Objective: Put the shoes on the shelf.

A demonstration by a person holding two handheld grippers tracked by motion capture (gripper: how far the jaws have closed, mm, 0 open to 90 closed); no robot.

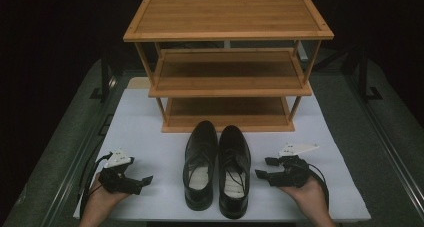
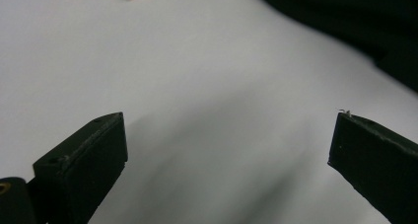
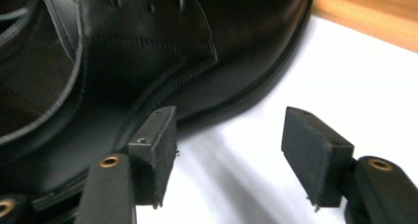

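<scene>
Two black shoes are sitting side by side on a white worktop (image 1: 150, 122). The left shoe (image 1: 201, 162) and the right shoe (image 1: 234, 169) are touching, or very nearly touching, along their inner sides. Their toes are pointing away from the person, toward a wooden rack (image 1: 227, 62) that is standing just past them at the far part of the worktop. The rack is showing three flat shelves, one above the other, and all three are bare wood.

The left hand-held gripper (image 1: 142, 182) is resting low by the near left part of the worktop, well apart from the left shoe. The person's left hand (image 1: 102, 199) is holding it from behind. In the left gripper view, the left hand-held gripper (image 2: 226, 150) is gaping wide, with just white worktop showing between its two black jaws, so it is holding nothing.

The right hand-held gripper (image 1: 266, 168) is sitting near the right shoe, with its jaws pointing at the shoe's side. The person's right hand (image 1: 310, 194) is holding it. In the right gripper view, the right hand-held gripper (image 3: 229, 135) is also spread open and gripping nothing. One jaw is sitting right by the shoe's (image 3: 148, 56) sole edge, but I cannot tell if it is touching. The other jaw is hanging over bare white worktop.
</scene>
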